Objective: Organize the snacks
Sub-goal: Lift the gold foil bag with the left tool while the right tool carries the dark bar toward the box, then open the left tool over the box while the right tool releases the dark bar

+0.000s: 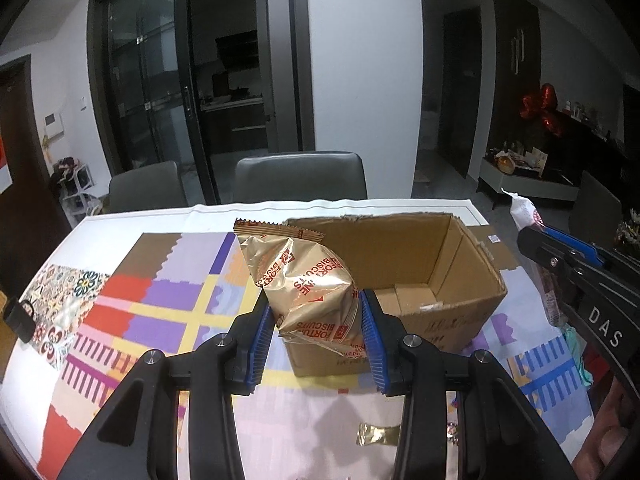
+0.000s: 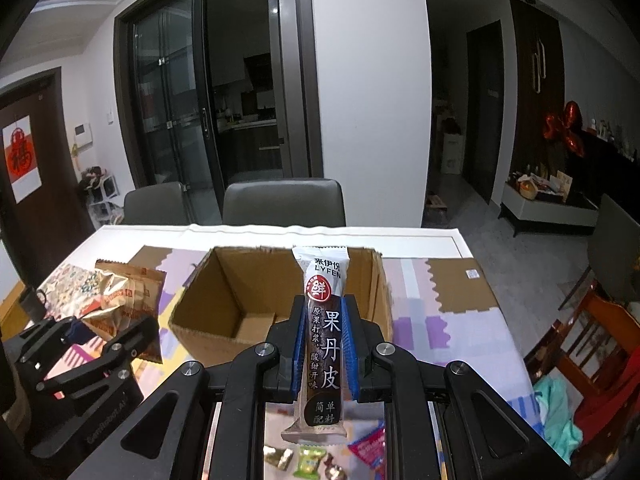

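My left gripper [image 1: 317, 338] is shut on a gold biscuit packet [image 1: 304, 280] with red print, held up over the near left corner of the open cardboard box [image 1: 436, 256]. My right gripper [image 2: 325, 346] is shut on a long dark fruit-leather stick packet [image 2: 325, 332] with a white top, held upright in front of the box [image 2: 224, 280]. In the right wrist view the left gripper [image 2: 96, 340] with its gold packet [image 2: 124, 296] shows at the left. In the left wrist view the right gripper [image 1: 568, 264] shows at the right edge. The box floor that shows is bare.
A patchwork tablecloth [image 1: 152, 304] covers the white table. Small loose sweets [image 2: 312, 458] and a gold wrapper [image 1: 378, 434] lie near the front edge. Two grey chairs [image 1: 300, 178] stand behind the table; a wooden chair [image 2: 592, 344] is at the right. A dark mug [image 1: 18, 318] sits far left.
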Demonstrator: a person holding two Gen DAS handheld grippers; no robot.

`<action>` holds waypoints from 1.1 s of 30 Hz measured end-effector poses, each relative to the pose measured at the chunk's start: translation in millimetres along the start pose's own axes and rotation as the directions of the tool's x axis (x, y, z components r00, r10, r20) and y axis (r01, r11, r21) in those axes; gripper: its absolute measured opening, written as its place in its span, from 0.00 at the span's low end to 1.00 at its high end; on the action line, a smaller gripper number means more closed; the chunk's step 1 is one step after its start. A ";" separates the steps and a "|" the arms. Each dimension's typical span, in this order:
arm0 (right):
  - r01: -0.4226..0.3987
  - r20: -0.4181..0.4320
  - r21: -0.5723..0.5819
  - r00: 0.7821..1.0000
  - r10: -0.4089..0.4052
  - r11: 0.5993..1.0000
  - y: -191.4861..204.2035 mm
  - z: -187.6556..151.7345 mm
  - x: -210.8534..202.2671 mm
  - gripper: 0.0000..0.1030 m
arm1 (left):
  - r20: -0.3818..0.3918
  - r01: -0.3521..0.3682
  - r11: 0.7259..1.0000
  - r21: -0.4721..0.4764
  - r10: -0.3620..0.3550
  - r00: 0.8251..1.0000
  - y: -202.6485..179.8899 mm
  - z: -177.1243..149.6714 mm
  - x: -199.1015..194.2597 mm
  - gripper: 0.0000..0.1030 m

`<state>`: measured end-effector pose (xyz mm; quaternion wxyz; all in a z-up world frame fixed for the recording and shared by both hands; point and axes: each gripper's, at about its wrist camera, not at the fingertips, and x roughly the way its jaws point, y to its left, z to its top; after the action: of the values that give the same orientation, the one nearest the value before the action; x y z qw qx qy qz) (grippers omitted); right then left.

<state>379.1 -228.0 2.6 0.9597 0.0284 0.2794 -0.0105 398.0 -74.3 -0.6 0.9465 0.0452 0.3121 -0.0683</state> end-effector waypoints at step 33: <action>-0.032 -0.051 -0.021 0.998 0.031 0.999 -8.2 38.8 95.0 0.17 | -0.019 0.047 0.999 0.027 -0.047 0.999 -10.7 40.1 86.2 0.40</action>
<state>479.8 -239.0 -16.1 0.9527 0.0225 0.3030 0.0082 488.3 -98.7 -20.4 0.9411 0.0513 0.3207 -0.0945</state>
